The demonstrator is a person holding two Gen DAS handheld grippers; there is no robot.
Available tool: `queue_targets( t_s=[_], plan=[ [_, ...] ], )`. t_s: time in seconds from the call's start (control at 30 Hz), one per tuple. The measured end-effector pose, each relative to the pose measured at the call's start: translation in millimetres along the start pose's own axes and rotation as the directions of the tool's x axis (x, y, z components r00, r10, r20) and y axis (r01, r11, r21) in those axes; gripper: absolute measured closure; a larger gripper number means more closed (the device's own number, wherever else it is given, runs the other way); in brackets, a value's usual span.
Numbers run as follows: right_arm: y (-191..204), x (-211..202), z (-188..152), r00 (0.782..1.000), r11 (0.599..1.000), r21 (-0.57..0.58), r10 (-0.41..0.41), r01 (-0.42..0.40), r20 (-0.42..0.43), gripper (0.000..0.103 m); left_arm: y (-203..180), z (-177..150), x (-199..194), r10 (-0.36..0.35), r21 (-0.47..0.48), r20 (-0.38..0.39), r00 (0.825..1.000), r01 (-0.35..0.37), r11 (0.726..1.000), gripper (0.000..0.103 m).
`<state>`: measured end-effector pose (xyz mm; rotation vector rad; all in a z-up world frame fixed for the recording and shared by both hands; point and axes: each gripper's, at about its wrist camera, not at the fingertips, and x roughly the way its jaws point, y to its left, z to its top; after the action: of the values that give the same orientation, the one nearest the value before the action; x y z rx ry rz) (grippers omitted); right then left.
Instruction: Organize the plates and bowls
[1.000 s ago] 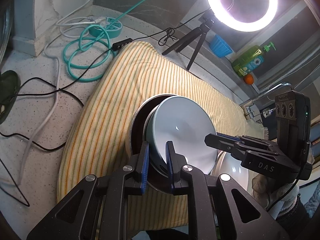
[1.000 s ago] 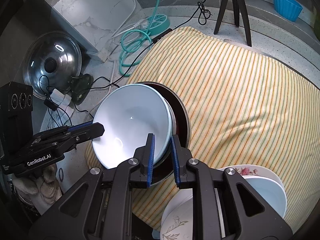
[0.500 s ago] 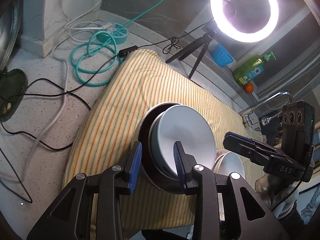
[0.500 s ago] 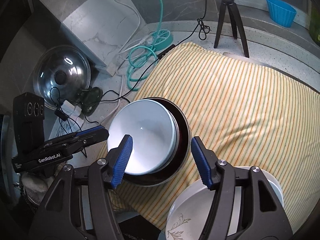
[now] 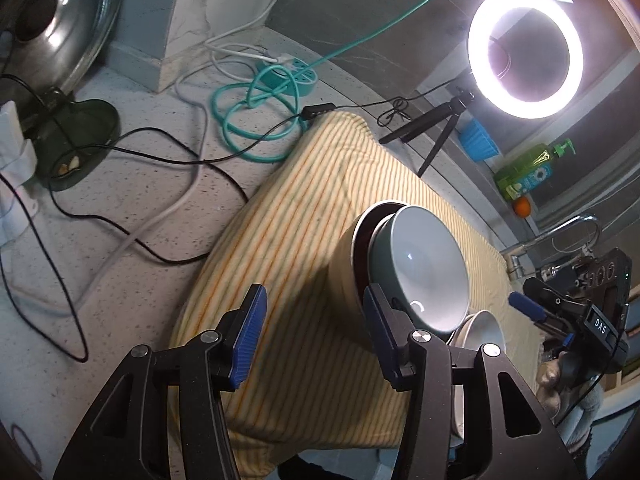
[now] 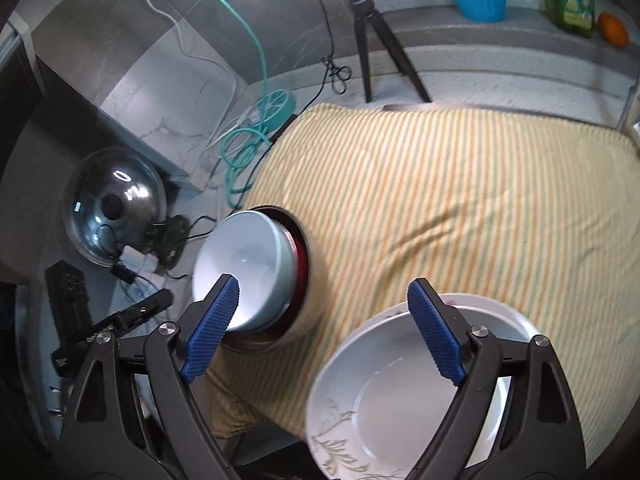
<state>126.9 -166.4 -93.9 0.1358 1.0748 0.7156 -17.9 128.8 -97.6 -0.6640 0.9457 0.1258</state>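
Left wrist view: speckled worktop [image 5: 132, 208] fills the left of the frame, striped yellow cloth [image 5: 304, 216] runs centre to right. On the cloth, centre right, the pale blue bowl [image 5: 420, 268] sits nested in a dark-rimmed bowl [image 5: 362, 236]; a white bowl [image 5: 482, 330] lies just beside them, lower right.

Change: a second ago both tongs pinched the blue bowl's rim; now both have let go and pulled back, and the bowl stays put in the dark one. Read: that nesting step looks done, next dish probably due.

Left tongs [image 5: 312, 332] spread wide, empty, low centre of the frame, right finger overlapping the dark bowl's edge in the picture; contact unclear.

Right wrist view: right tongs [image 6: 324, 328] also spread, empty, hovering lower centre. Nested pair [image 6: 248, 276] centre left. White plate with a leaf pattern [image 6: 404, 404] lower right, under the right finger, likely the next pick. Glass pot lid [image 6: 114, 218] far left, off the cloth. Slight motion blur.
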Motion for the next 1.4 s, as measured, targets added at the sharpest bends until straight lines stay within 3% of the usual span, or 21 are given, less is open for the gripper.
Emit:
queue_targets(
  t_s=[0.17,0.5,0.7,0.83,1.17,1.4],
  plan=[
    [-6.9,-3.3,-4.2,1.000,1.000,0.025,-0.011,0.010,0.012,0.014,-3.8,-3.4,-2.9,0.015,0.021,0.012,1.000,-0.015,1.000,0.054],
    [8.9,5.8,-13.8,1.000,0.999,-0.035,-0.021,0.021,0.009,0.015,-17.9,-7.0,6.9,-0.002,0.067,-0.002,1.000,0.003,0.998,0.054],
    [16.8,22.5,-13.0,0.999,0.998,-0.066,-0.020,0.018,-0.035,0.031,-20.6,-3.9,15.3,-0.003,0.081,-0.011,1.000,0.004,0.997,0.057],
    [13.9,34.7,-11.2,0.997,0.998,-0.057,-0.021,0.017,-0.069,0.050,-19.6,-2.2,21.2,-0.015,0.076,-0.026,1.000,0.017,0.997,0.065],
    [6.3,60.0,-8.0,0.991,1.000,-0.015,0.020,-0.022,-0.134,0.068,-18.9,2.9,34.9,-0.019,0.076,-0.062,0.998,0.023,0.997,0.076],
    [6.0,70.7,-8.1,0.987,0.999,-0.008,0.035,-0.036,-0.159,0.073,-19.4,6.9,44.8,-0.035,0.069,-0.086,0.996,0.041,0.997,0.081]
  ],
)
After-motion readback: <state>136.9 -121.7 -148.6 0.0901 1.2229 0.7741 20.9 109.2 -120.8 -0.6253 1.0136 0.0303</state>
